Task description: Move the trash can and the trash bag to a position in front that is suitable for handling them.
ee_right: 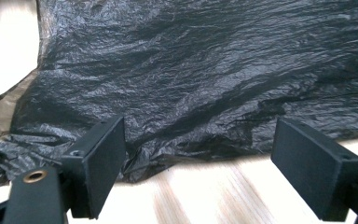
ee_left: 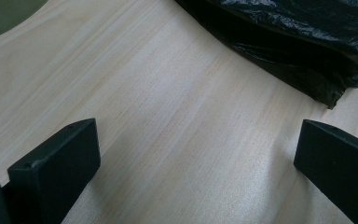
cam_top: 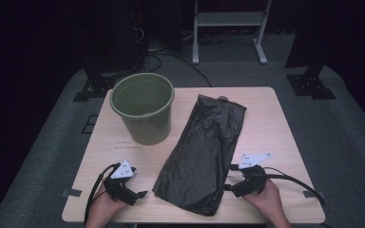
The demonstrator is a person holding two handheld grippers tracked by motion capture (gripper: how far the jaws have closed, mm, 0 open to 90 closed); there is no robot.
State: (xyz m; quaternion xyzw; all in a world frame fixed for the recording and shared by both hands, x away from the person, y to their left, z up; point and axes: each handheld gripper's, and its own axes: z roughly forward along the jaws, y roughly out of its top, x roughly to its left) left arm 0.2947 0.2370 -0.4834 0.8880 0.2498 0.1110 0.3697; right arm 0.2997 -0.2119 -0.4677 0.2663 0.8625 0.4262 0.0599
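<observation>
Black plastic bag (cam_top: 203, 152) is lying flat and crumpled on the pale wooden table (cam_top: 271, 123), stretching from the far middle of the tabletop down toward the near edge, with its near end spreading between the two hands. Just to its left, a green bucket (cam_top: 144, 114) is standing upright on the table, near the bag's far half but not clearly touching it. The left gripper (cam_top: 140, 194) is resting low over bare wood at the near left, its jaws standing wide apart and clasping nothing; in the left gripper view the bag (ee_left: 298, 42) is lying ahead and to the right, apart from both jaws, with a sliver of the bucket (ee_left: 0, 14) showing at the upper left corner. The right gripper (cam_top: 227, 186) is sitting at the bag's near right edge, pointing toward it, its jaws likewise spread open; in the right gripper view the bag (ee_right: 205, 74) is lying right in front of the jaws, its wrinkled edge reaching the tip of one jaw, though whether it is actually touching cannot be told. Each gripper is being held by a hand coming in from the near edge.
</observation>
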